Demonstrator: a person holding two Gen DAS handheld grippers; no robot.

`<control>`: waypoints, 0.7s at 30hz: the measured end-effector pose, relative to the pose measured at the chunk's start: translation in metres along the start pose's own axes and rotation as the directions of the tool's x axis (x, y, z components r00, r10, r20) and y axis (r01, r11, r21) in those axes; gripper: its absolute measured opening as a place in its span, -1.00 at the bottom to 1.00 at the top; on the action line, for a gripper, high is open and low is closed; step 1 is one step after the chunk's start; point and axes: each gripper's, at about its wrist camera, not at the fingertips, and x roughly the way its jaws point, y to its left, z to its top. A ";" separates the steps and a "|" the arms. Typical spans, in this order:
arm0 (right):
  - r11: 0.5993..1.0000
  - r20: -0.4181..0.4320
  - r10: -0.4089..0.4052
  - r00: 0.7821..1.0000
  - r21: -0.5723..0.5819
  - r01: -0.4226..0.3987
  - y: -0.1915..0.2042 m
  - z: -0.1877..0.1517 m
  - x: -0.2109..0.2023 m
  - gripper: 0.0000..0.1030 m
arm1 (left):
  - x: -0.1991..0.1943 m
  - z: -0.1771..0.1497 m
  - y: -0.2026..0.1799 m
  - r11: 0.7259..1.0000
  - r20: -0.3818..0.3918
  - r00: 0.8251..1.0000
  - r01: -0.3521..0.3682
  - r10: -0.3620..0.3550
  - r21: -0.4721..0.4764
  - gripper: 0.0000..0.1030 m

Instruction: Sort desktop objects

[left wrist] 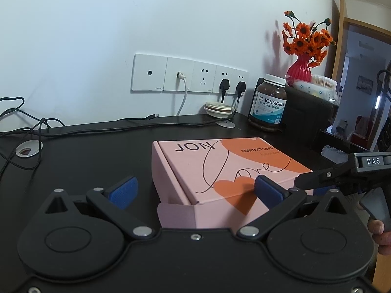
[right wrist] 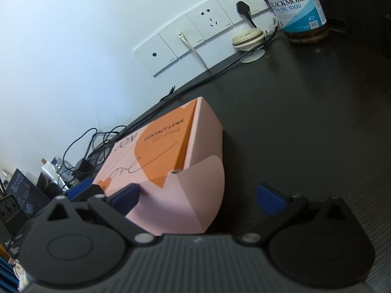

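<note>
A pink and orange contact lens box [left wrist: 220, 168] lies on the black desk [left wrist: 97, 161], with a side flap sticking out at its near corner. My left gripper [left wrist: 195, 190] is open and straddles that corner: its right pad [left wrist: 268, 191] is over the lid, its left pad [left wrist: 123, 190] beside the box. One finger of my right gripper [left wrist: 322, 174] reaches the box's right edge, with a hand behind it. In the right wrist view the right gripper [right wrist: 198, 199] is open around the box [right wrist: 185, 151], left pad [right wrist: 127, 199] against it.
A brown fish oil bottle [left wrist: 268, 105] stands at the back right beside a black box [left wrist: 308, 112] and a red vase of orange flowers [left wrist: 300, 68]. Round lids [left wrist: 218, 109] are stacked by the wall sockets [left wrist: 185, 75]. Cables [left wrist: 31, 127] trail across the left of the desk.
</note>
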 end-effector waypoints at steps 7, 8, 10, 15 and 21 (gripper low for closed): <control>1.000 -0.012 -0.014 1.000 0.001 0.014 0.001 0.004 -0.001 0.99 | 0.000 0.000 -0.001 1.000 -0.001 1.000 -0.003 0.003 0.007 1.00; 1.000 -0.005 -0.021 1.000 0.002 0.021 0.002 0.005 -0.002 0.99 | 0.000 0.000 0.000 1.000 -0.002 1.000 -0.001 0.001 0.004 1.00; 1.000 0.032 -0.025 0.999 -0.004 0.025 0.004 0.008 -0.009 0.99 | 0.001 0.000 0.000 1.000 -0.004 1.000 0.003 -0.003 -0.003 1.00; 1.000 0.122 -0.013 0.992 -0.009 0.014 0.008 0.018 -0.031 0.99 | 0.001 0.000 -0.001 1.000 -0.005 1.000 0.004 -0.004 0.002 1.00; 0.994 0.111 -0.061 0.992 -0.081 0.071 0.019 0.015 -0.020 0.99 | 0.002 -0.001 0.000 1.000 -0.013 1.000 0.005 -0.005 0.008 1.00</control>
